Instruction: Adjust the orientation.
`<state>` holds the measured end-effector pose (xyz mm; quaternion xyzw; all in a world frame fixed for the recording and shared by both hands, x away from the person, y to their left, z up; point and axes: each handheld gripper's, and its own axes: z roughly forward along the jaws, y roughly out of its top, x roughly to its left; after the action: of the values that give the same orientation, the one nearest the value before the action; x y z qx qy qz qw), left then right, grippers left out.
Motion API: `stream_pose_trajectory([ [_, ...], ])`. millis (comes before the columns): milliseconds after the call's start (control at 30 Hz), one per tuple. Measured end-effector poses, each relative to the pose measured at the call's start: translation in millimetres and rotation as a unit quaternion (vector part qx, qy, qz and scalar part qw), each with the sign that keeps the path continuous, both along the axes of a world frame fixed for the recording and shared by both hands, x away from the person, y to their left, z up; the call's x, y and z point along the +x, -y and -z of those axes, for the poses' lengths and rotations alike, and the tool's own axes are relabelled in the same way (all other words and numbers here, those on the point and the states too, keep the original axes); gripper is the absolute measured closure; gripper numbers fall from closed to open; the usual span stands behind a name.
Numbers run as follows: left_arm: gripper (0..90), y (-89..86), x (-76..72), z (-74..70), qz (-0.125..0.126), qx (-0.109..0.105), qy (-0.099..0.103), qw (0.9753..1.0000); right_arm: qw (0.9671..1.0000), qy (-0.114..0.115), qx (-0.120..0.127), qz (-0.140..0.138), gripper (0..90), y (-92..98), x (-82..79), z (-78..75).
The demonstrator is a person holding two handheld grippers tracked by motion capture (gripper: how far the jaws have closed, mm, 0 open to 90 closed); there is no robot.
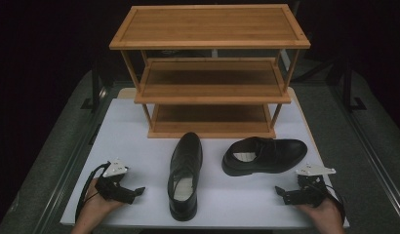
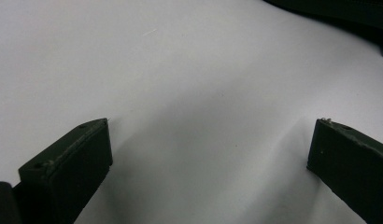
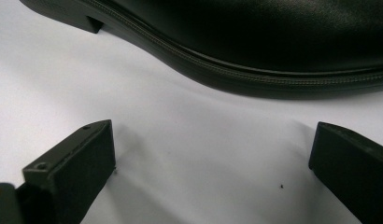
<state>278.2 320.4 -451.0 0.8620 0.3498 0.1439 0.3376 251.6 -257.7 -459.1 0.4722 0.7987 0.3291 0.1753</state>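
- Left gripper: rests on the white table at the near left corner, held in the person's left hand. Jaws stand wide apart and hold nothing; the left gripper view has bare tabletop between them.
- Left shoe: black leather dress shoe, just left of the table's middle, toe pointing away toward the shelf, heel near the front edge. It stands upright on its sole, apart from both grippers.
- Wooden shelf: three bamboo tiers at the far side of the table, all tiers bare.
- Right shoe: matching shoe, lying crosswise right of centre, toe to the right, laces up. It is close in front of the right gripper.
- Right gripper: at the near right corner in the person's right hand. Jaws are spread wide, empty.
- Handling, judged: the leather looks smooth and glossy, likely slippery on the toe cap; the upper is soft, the sole and heel stiff, the weight moderate. The collar edge or heel counter seems the surest hold.
- Views compared: the right gripper view gives the welt stitching and heel notch of the right shoe close up; the high view gives the layout of both shoes and the shelf.
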Motion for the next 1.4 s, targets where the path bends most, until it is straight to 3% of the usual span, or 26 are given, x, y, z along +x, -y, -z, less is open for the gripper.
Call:
stream_pose_trajectory([
  [200, 0.0, -0.3, -0.4, 0.1, 0.001, 0.001, 0.001, 1.0000, 1.0000, -0.003, -0.002, 0.008, 5.8, 1.1, -1.5, -5.1],
  [400, 0.0, -0.4, -0.1, 0.3, 0.000, -0.001, 0.000, 1.0000, 0.9990, 0.019, 0.011, 0.038, 17.2, 9.2, -3.6, -18.2],
  [600, 0.0, -0.4, -0.1, 0.3, 0.000, -0.001, 0.001, 1.0000, 0.9966, 0.037, 0.018, 0.072, 54.6, 21.1, -3.5, -29.6],
  [633, 0.0, -0.5, -0.1, 0.3, 0.000, 0.000, 0.001, 1.0000, 0.9961, 0.040, 0.015, 0.077, 64.5, 23.8, -1.9, -30.6],
  [767, 0.0, -0.4, -0.1, 0.4, 0.000, -0.001, 0.001, 1.0000, 0.9940, 0.043, 0.013, 0.100, 88.6, 34.0, 8.8, -34.6],
  [1033, 0.0, -0.6, -0.1, 0.4, 0.000, -0.001, 0.001, 1.0000, 0.9901, 0.035, 0.014, 0.136, 89.9, 49.6, 37.6, -35.0],
  [1400, 0.0, -0.5, 0.0, 0.4, 0.000, -0.001, 0.000, 1.0000, 0.9882, 0.033, 0.006, 0.149, 89.8, 53.6, 62.1, -32.7],
])
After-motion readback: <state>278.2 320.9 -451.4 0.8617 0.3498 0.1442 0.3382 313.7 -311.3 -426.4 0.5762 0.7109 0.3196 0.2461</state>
